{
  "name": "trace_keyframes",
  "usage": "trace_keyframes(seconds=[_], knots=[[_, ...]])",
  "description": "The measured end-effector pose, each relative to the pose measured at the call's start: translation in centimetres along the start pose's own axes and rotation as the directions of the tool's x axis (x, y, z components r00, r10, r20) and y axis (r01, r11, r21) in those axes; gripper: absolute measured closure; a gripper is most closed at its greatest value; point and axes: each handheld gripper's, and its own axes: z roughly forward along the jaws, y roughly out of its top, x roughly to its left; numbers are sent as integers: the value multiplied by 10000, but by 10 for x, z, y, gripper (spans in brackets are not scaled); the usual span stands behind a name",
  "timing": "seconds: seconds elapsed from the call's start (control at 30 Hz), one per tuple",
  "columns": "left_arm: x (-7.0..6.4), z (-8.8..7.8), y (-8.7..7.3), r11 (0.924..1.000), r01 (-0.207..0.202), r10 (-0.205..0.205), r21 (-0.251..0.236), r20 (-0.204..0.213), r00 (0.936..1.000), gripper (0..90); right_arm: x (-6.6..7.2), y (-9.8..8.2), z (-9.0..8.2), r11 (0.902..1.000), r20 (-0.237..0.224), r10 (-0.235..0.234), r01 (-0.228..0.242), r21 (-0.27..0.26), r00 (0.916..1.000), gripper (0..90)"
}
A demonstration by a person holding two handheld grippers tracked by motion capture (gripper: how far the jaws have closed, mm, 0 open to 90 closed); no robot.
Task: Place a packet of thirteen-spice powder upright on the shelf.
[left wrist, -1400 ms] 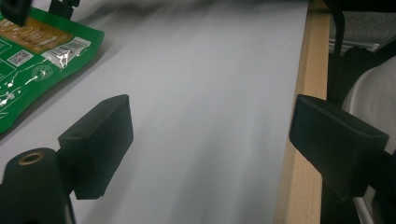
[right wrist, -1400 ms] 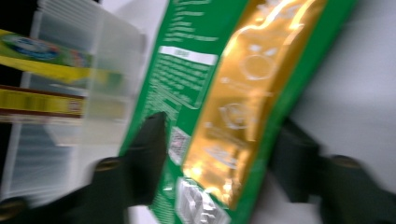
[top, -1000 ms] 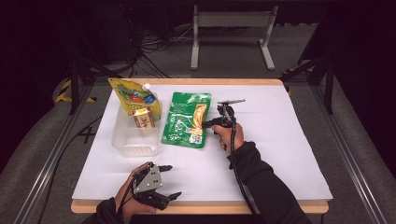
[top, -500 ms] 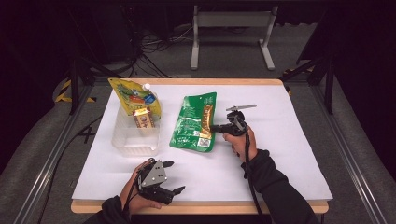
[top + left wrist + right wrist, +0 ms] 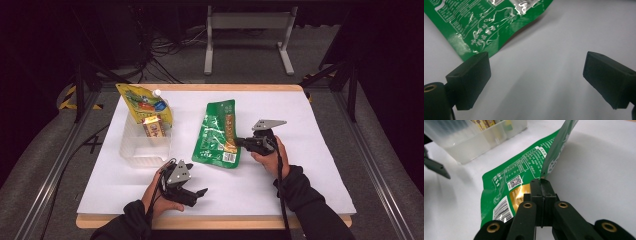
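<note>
Dragging green pouch (image 5: 218, 133) by its edge: right claw (image 5: 541, 182) clamped on it | left claw (image 5: 536, 82) wide, empty, pouch just ahead, jaws just opening to take it

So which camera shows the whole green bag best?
The high view: the green bag shows whole on the table. The left gripper view catches one corner; the right gripper view shows its edge pinched in the right tongs.

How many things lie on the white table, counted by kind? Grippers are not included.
Green pouch, held at its edge by the right gripper: 1
Yellow spouted pouch, in the bin: 1
Small carton, in the bin: 1
Clear plastic bin: 1
Total: 4
</note>
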Motion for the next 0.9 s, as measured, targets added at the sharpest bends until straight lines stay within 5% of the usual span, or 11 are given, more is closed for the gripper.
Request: trace_keyframes(seconds=[0.2,0.43,0.63,0.77,0.9], knots=[[11,6,3,9974,715,-715,-12,-63,9974,83,5,-6,-17,9971,-256,-699,691,-326,9972,900],[15,20,8,9937,1088,-1098,285,349,9933,84,10,-17,-34,9917,-678,-1164,1122,-629,9909,900],[22,31,17,9876,1535,-1559,324,932,9834,55,14,-23,-42,9834,-826,-1687,1620,-819,9822,900],[28,37,22,9870,1571,-1600,346,1078,9812,40,17,-26,-48,9735,-989,-2136,2033,-1044,9719,900],[35,43,25,9798,1958,-1996,406,1377,9702,29,21,-28,-52,9605,-1063,-2662,2545,-1123,9580,900]])
